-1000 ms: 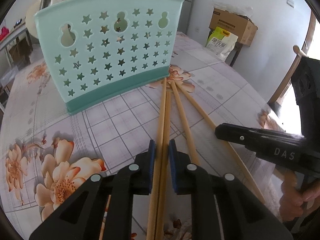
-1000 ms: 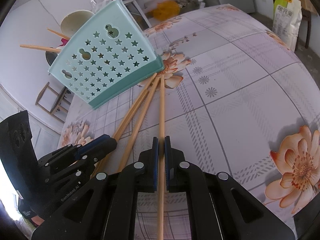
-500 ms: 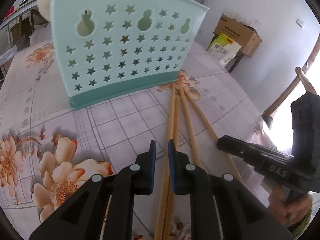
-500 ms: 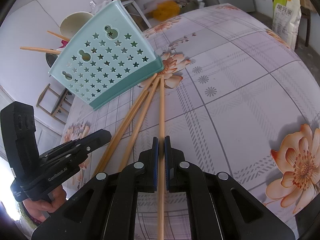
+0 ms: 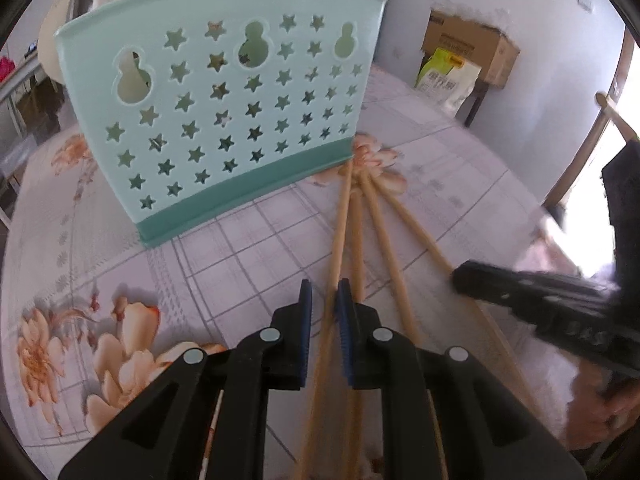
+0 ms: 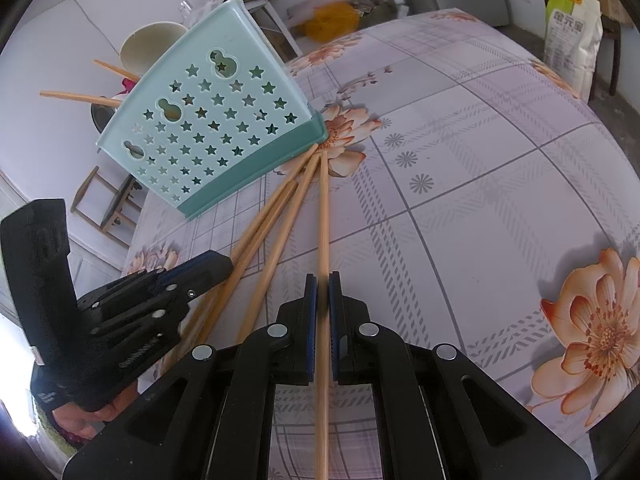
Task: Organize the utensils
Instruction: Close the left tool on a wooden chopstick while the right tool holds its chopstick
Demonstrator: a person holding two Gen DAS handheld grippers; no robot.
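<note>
A teal star-holed utensil holder (image 5: 224, 120) (image 6: 212, 128) stands on the table with a few chopsticks (image 6: 80, 97) sticking out of its top. Several wooden chopsticks (image 5: 380, 232) (image 6: 280, 216) fan out over the cloth from its lower corner. My right gripper (image 6: 322, 280) (image 5: 460, 276) is shut on the rightmost chopstick (image 6: 323, 216), whose far tip rests near the holder's corner. My left gripper (image 5: 323, 296) (image 6: 222, 264) hovers over the left chopsticks. Its jaws stand narrowly apart, one chopstick runs through the gap beside the right pad, and bare cloth shows beside it.
The floral tablecloth (image 6: 480, 160) stretches away to the right. A pale bowl (image 6: 148, 44) sits behind the holder. A cardboard box (image 5: 468, 48) and a yellow-green bag (image 6: 572, 40) stand off the table's far side, a wooden chair (image 6: 108, 200) on the left. A hand (image 6: 112, 408) grips the left tool.
The left gripper had two chopsticks between its pads, slid left off them, and now has one in its gap again. The right gripper and its chopstick have stayed still.
</note>
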